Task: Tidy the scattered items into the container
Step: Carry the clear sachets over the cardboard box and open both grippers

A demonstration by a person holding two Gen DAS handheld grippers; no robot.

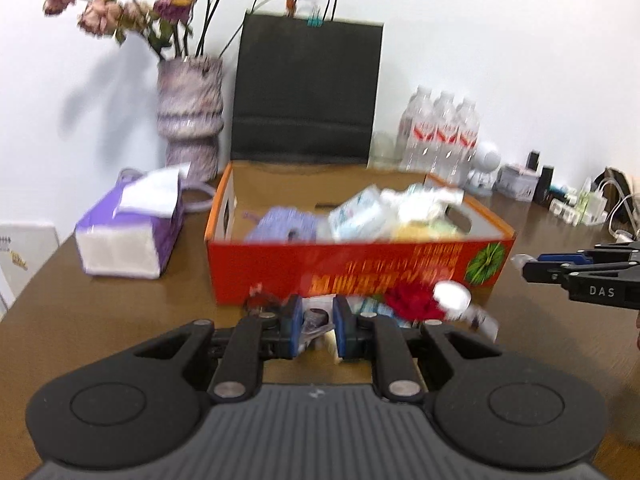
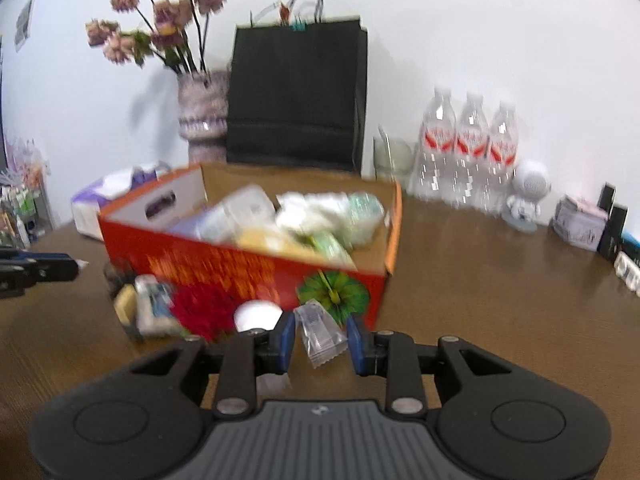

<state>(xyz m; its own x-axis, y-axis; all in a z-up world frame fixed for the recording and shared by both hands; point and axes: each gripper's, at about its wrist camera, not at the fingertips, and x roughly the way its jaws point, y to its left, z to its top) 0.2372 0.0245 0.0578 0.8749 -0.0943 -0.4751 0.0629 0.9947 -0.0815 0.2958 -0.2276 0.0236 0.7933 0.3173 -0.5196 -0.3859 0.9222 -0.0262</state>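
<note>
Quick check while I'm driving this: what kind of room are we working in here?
Most likely a home or small office, on a brown wooden table pushed against a white wall. Signs: a vase of dried flowers, a black paper shopping bag, three water bottles and a tissue pack beside the red cardboard box.

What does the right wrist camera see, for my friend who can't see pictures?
The right tool is open around a clear packet on a brown table, just in front of a red box already full of packets. More loose items lie left of it, and a black bag, flowers and three bottles stand behind.
</note>
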